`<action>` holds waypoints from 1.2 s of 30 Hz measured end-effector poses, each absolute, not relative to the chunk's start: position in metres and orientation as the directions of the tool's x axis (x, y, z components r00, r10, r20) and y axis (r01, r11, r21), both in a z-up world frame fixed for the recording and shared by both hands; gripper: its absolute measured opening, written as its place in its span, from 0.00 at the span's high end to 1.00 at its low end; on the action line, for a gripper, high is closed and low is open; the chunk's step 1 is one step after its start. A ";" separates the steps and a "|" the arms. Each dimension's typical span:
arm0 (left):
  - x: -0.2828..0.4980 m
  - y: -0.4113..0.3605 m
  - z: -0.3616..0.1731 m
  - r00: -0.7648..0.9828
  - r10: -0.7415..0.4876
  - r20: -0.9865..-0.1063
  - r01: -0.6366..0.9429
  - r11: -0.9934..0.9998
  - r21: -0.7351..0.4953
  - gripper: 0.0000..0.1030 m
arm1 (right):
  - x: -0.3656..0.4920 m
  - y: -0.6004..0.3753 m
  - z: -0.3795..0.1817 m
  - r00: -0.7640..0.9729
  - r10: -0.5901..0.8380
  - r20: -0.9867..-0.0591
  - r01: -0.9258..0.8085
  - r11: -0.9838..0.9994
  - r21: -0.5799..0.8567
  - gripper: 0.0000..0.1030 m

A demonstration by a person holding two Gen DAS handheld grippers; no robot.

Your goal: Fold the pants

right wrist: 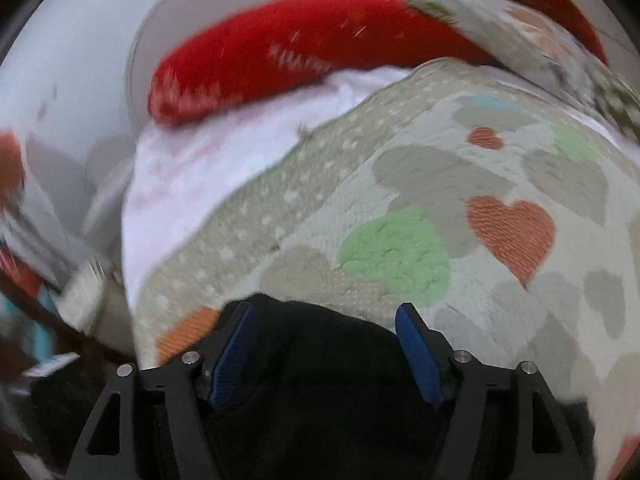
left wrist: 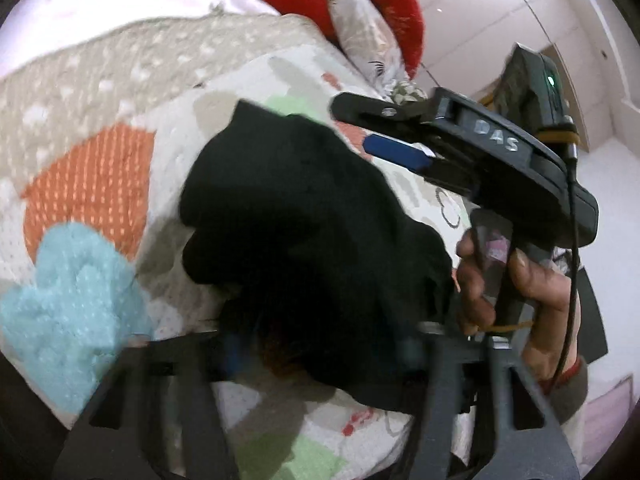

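Black pants (left wrist: 304, 216) lie bunched in a heap on a heart-patterned bedcover (left wrist: 88, 184). In the left wrist view my left gripper (left wrist: 320, 354) sits low at the near end of the heap, blurred, its fingers wide apart with loose cloth between them. A hand (left wrist: 532, 284) holds my right gripper (left wrist: 356, 128) over the far right edge of the pants, open, one blue pad showing. In the right wrist view the right gripper (right wrist: 324, 314) stands open, blue pads (right wrist: 232, 360) well apart. The pants (right wrist: 320, 380) lie slack below and between them, not pinched.
Red pillows (right wrist: 304, 52) and a floral pillow (left wrist: 360, 28) lie at the head of the bed. A white sheet (right wrist: 208, 168) shows beyond the bedcover (right wrist: 440, 208). The bed's edge runs along the right, with pale floor (left wrist: 600, 184) past it.
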State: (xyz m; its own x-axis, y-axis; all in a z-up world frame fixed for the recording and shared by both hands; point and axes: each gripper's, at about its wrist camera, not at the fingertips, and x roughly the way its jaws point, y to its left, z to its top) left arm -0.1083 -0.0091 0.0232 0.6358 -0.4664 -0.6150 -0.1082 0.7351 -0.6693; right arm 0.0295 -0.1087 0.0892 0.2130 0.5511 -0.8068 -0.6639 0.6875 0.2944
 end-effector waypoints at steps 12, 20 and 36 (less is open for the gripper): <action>-0.093 -0.004 0.020 0.671 -0.458 -0.582 -0.098 0.724 -0.683 0.27 | 0.046 -0.083 0.048 0.099 0.593 -0.799 -0.685 0.623 0.377 0.50; -0.089 -0.031 0.067 0.696 -0.441 -0.566 0.064 0.824 -0.563 0.70 | 0.031 -0.119 0.100 0.192 0.672 -0.715 -0.688 0.612 0.391 0.79; -0.073 -0.223 0.071 0.402 -0.625 -0.669 0.602 0.731 -0.322 0.65 | -0.033 -0.361 0.137 0.530 0.571 -0.627 -0.342 0.820 0.459 0.71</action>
